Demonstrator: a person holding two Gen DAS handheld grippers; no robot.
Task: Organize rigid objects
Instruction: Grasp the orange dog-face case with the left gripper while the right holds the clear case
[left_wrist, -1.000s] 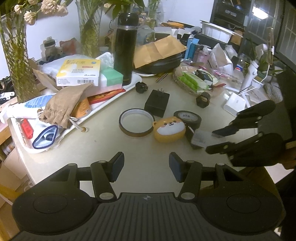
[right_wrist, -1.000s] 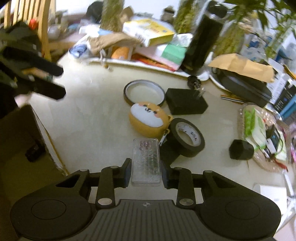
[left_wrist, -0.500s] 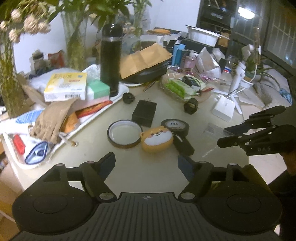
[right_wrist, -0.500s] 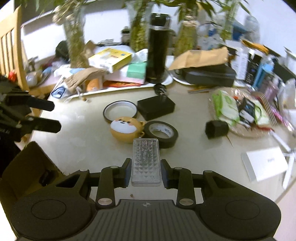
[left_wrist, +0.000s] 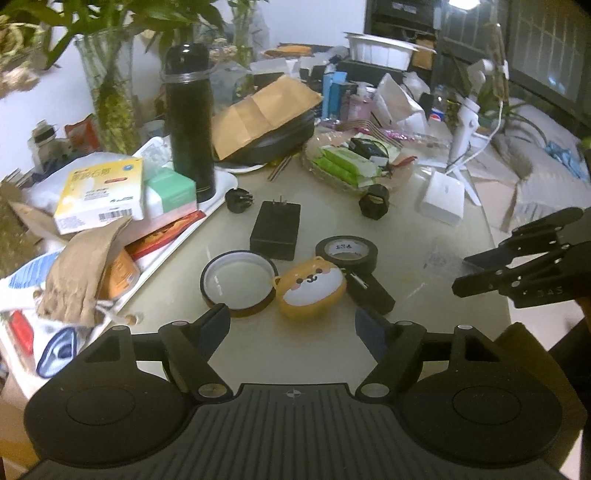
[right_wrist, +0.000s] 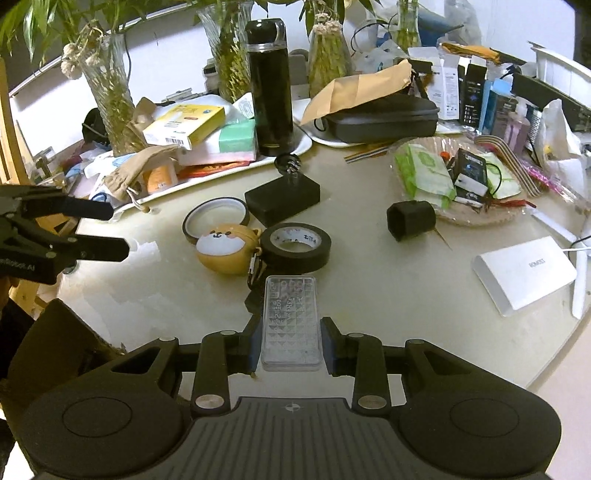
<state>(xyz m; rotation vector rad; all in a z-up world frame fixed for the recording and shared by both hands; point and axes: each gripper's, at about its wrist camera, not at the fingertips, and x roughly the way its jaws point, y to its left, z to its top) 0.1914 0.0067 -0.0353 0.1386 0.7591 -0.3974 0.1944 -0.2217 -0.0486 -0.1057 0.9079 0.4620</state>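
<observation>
Right hand-held gripper (right_wrist: 290, 345) clamps clear case (right_wrist: 290, 325); left (left_wrist: 291, 326) apart; cluttered table (right_wrist: 388, 295).

Dog case (right_wrist: 227, 249) between tape ring (right_wrist: 216, 218) and tape roll (right_wrist: 297, 245); adapter (right_wrist: 282, 197) behind.

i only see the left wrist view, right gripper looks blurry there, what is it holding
Observer: A clear case with a studded face, clamped between the fingers of the right gripper.
Operator: which way is it pointing
Observer: Lengthwise, straight ahead, its far end toward the black tape.
</observation>
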